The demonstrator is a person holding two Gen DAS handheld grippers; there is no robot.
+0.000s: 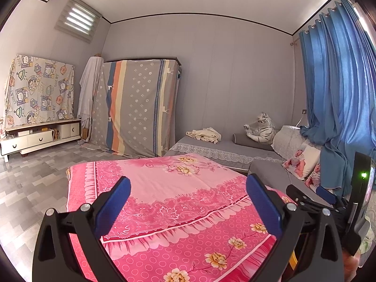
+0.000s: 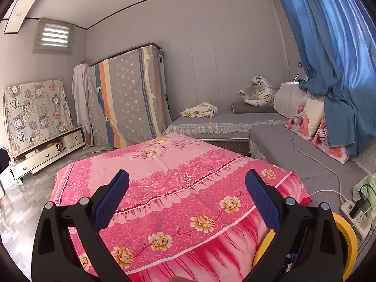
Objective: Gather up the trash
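A pink floral cloth (image 2: 178, 183) covered the worktop before me. I held both the left tool (image 1: 188, 202) and right tool (image 2: 186, 199) wide open and empty; I couldn't make out any trash.

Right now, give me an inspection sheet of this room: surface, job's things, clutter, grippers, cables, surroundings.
Surface: table draped in a pink floral cloth; nothing lies on top of it.
Job's things: yellow-rimmed round bin low on the right, partly hidden behind the right gripper; no trash seen.
Clutter: crumpled cream cloth on the grey sofa; white plush tiger on a grey cushion; two baby-print pillows.
Grippers: left gripper open, empty; right gripper open, empty; both above the near part of the table.
Cables: white cable runs across the sofa to a white power strip.
Surroundings: blue curtain, striped-sheet-covered cabinet, low white TV stand, grey tiled floor.
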